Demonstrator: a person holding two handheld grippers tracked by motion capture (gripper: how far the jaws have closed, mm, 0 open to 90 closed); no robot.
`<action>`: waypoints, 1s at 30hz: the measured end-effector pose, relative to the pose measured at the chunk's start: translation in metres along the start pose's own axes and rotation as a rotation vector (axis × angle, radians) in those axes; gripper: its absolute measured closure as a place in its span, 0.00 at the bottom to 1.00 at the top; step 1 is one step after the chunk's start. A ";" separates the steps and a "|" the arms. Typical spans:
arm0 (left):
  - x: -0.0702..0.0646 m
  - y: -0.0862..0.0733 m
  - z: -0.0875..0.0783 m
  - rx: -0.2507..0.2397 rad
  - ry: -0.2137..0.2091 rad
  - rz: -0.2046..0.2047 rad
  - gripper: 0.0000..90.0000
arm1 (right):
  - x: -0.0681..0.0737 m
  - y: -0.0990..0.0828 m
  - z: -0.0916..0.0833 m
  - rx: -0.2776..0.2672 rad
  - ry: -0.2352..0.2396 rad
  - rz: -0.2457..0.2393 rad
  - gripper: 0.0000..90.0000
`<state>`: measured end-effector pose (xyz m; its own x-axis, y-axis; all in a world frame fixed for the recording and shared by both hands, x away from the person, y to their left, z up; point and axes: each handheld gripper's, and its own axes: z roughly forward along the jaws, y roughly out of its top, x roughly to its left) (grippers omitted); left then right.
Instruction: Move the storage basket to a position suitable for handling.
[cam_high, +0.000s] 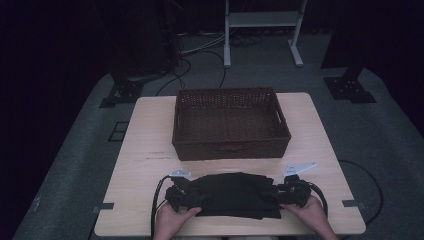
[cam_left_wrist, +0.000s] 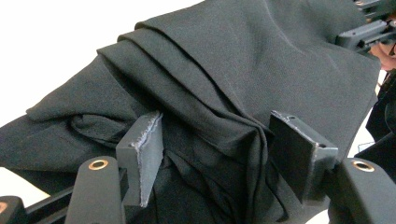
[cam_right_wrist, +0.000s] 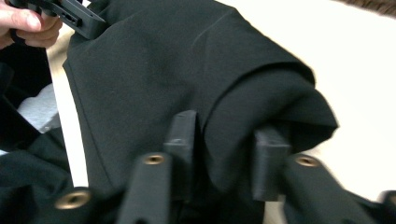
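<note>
A folded black cloth (cam_high: 235, 194) lies on the bench (cam_high: 145, 130) at the lower middle of the high view, in front of a brown wicker basket (cam_high: 231, 122). The left claw (cam_left_wrist: 215, 154) and right claw (cam_right_wrist: 224, 163) sit at its two ends, each released, jaws apart with a fold of cloth between them but not pinched. The step looks like letting go after folding. Next, probably a fresh grip to lift it into the basket. The cloth's dark layers are hard to count.
</note>
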<state>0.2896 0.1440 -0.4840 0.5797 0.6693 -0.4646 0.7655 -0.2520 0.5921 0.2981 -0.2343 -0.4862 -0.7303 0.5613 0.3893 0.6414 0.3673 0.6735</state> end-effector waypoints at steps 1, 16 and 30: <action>0.000 0.000 0.000 0.000 0.000 0.000 0.39 | 0.000 0.000 0.000 0.000 0.000 0.000 0.56; -0.005 0.006 0.020 0.024 -0.106 0.038 0.65 | 0.012 0.016 0.028 0.075 0.000 -0.022 0.60; -0.008 0.008 -0.004 -0.081 -0.098 0.115 0.84 | 0.019 0.017 0.007 -0.028 0.017 -0.072 0.82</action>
<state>0.2900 0.1397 -0.4734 0.6898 0.5668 -0.4504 0.6698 -0.2636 0.6942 0.2966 -0.2118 -0.4720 -0.7784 0.5215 0.3495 0.5803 0.3852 0.7175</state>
